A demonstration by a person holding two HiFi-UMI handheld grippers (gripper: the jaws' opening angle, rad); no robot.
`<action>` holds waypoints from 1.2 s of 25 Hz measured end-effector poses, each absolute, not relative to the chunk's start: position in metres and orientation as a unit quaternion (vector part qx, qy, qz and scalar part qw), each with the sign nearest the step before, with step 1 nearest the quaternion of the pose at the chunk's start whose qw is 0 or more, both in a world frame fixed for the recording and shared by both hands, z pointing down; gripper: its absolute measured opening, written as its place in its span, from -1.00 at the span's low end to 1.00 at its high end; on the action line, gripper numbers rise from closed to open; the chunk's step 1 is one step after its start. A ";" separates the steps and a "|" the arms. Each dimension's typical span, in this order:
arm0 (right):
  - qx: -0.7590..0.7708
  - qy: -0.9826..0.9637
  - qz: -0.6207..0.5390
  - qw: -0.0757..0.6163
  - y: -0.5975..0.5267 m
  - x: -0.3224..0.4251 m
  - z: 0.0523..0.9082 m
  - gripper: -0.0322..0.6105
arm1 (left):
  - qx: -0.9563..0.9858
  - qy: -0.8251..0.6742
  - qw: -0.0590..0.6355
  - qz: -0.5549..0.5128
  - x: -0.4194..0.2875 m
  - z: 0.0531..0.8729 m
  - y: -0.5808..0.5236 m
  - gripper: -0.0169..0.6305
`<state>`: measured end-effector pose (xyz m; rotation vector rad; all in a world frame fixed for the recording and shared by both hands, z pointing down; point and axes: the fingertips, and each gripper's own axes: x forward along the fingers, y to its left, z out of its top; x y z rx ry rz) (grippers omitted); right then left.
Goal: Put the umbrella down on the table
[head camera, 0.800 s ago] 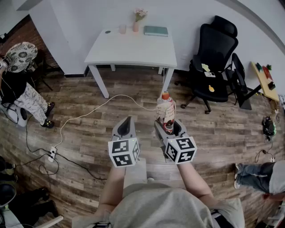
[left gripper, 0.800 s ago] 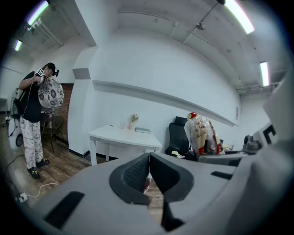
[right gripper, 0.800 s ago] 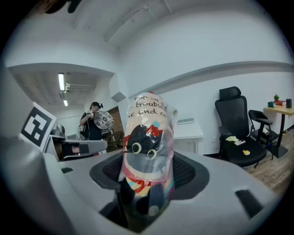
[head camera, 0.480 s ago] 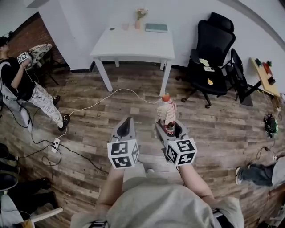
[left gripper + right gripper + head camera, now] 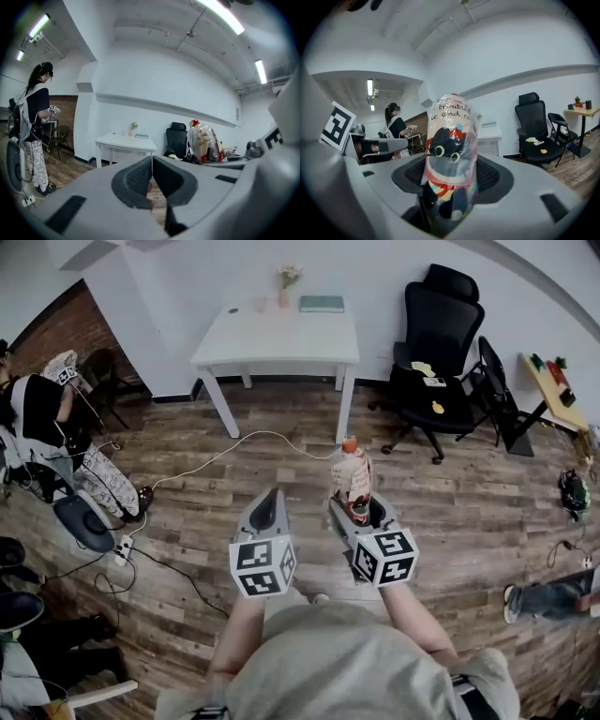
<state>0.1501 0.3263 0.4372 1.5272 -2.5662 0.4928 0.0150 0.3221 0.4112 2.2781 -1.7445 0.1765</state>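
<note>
- Umbrella news first: it has not moved. It stands up out of the right claw just as it did a moment ago, with its orange tip on top.
- Both claws have stayed in the same spot, low in front of the holder's body.
- The only big change is at 9 o'clock, where another person has stepped to a new place. That does not matter for the job.
- The table is far off at 12 o'clock, well apart from the claws. A lot of wood floor and a white cord lie between.
- I think the job has hardly begun, since the umbrella has yet to be carried all the way over there.
- The right claw is spread wide. Its two black pads press on both sides of the fat, folded umbrella, which is wrapped in clear plastic with a cartoon face on it.
- The left claw is closed tight, pad against pad, with nothing inside. It sits just beside the right claw, on its 9 o'clock side, and does not touch the umbrella.
- The near part of the table looks bare, so there seems to be room to lay the umbrella down.
- A black chair stands at 2 o'clock.
</note>
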 end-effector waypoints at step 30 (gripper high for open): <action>0.503 -0.845 0.167 0.069 0.223 0.133 0.450 -0.06 | 0.779 -0.606 0.151 0.050 -0.006 0.429 0.225 -0.92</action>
